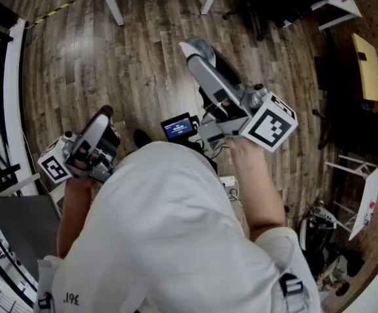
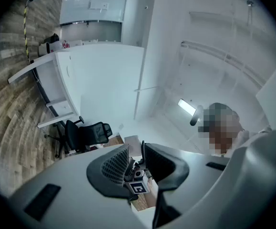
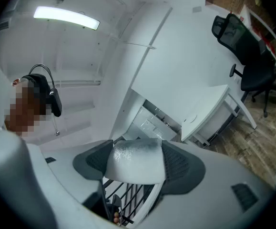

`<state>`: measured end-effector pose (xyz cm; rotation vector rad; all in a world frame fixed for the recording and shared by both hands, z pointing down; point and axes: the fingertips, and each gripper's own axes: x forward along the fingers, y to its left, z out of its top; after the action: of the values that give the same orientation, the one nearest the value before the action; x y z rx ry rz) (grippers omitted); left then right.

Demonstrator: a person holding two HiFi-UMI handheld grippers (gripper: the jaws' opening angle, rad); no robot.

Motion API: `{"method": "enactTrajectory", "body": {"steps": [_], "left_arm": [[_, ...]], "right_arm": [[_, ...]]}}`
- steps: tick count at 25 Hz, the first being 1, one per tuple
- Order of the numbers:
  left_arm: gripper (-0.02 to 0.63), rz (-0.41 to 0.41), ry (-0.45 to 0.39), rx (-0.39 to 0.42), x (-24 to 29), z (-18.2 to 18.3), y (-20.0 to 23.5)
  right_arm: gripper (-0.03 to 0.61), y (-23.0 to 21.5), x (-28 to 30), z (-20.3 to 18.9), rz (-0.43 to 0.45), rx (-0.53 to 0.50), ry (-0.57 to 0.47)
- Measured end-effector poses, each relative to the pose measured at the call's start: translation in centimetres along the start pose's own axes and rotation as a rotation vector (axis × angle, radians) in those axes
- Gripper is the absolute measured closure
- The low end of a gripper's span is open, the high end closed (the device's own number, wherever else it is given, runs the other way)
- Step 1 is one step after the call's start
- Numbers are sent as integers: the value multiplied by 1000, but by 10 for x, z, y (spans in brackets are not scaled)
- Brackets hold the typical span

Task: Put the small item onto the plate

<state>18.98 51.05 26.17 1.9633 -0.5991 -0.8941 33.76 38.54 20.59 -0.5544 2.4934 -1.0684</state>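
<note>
Transport in hand: your right hand-held gripper (image 3: 138, 149) clamps the frosted white block (image 3: 135, 168); left hand-held gripper (image 2: 137, 159) slightly parted, empty. Next, find the plate, nowhere visible.

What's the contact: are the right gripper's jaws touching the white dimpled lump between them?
Touching. The right gripper view shows the white dimpled lump filling the gap, pressed against both dark ribbed pads with no space at either side.

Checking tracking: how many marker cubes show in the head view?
2. One marker cube on the left gripper, lower left; the other on the right gripper, right of centre. None hidden.
</note>
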Motion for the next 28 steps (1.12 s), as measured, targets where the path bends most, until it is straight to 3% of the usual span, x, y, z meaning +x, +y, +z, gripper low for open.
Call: {"method": "enactTrajectory", "body": {"steps": [7,28], "left_arm": [[509,-33,5,14,16,3,-1],[509,-31,4,-6,18,-2,0]], "right_arm": [[264,-13,-1,-1,-14,16,-10],[264,-17,-1,-7,-25,36,24]]}}
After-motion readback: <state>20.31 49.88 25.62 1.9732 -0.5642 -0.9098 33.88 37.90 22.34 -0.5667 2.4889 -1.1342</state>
